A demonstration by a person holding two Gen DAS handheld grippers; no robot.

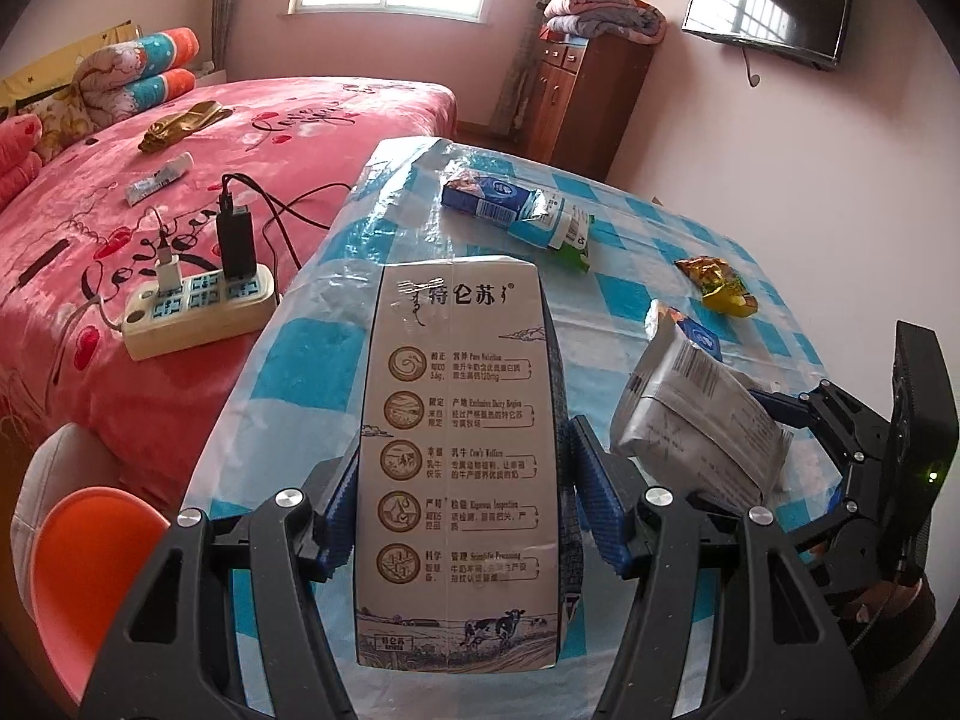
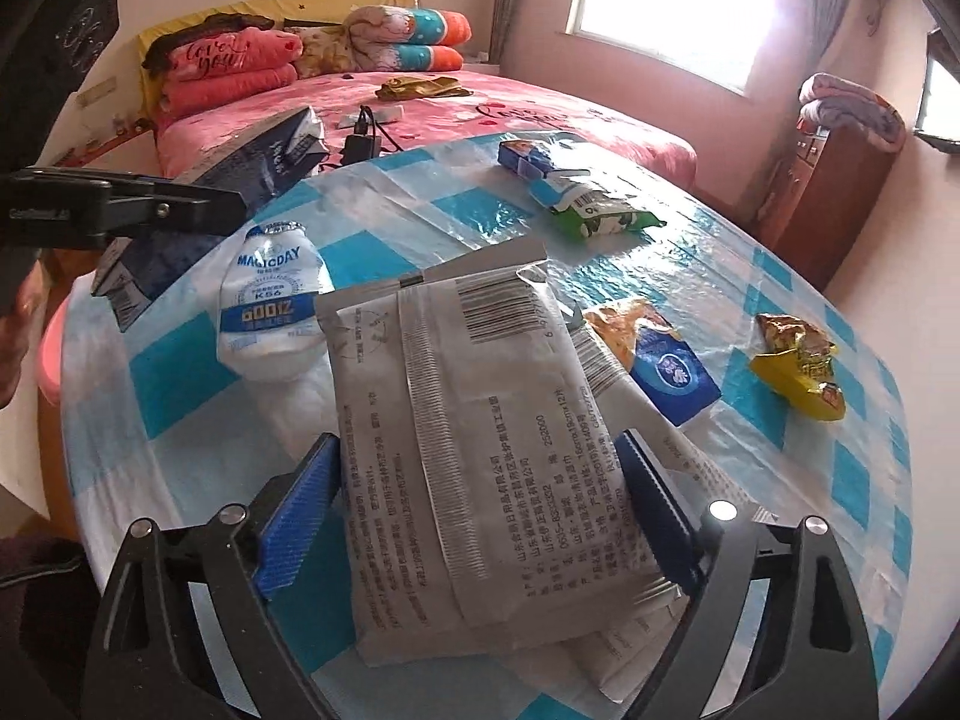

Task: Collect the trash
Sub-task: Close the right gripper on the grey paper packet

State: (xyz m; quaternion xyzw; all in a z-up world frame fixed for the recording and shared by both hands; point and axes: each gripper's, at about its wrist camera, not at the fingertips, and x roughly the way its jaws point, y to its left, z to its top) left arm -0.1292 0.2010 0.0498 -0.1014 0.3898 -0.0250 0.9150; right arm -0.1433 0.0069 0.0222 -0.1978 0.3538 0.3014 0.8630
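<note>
My left gripper (image 1: 459,498) is shut on an upright white milk carton (image 1: 459,456) above the checked table (image 1: 300,372). The carton also shows dark blue in the right wrist view (image 2: 252,174). My right gripper (image 2: 480,522) is shut on a grey wipes pack (image 2: 474,450); it also shows in the left wrist view (image 1: 702,420). On the table lie a white MAGICDAY bottle (image 2: 270,306), a blue carton (image 2: 528,162), a green wrapper (image 2: 606,219), a blue tissue pack (image 2: 672,372) and a yellow snack wrapper (image 2: 798,366).
A pink bed (image 1: 180,192) stands left of the table with a power strip (image 1: 192,306), a tube (image 1: 159,177) and a gold wrapper (image 1: 180,123). An orange stool (image 1: 90,582) is at the near left. A wooden cabinet (image 1: 582,96) stands behind the table.
</note>
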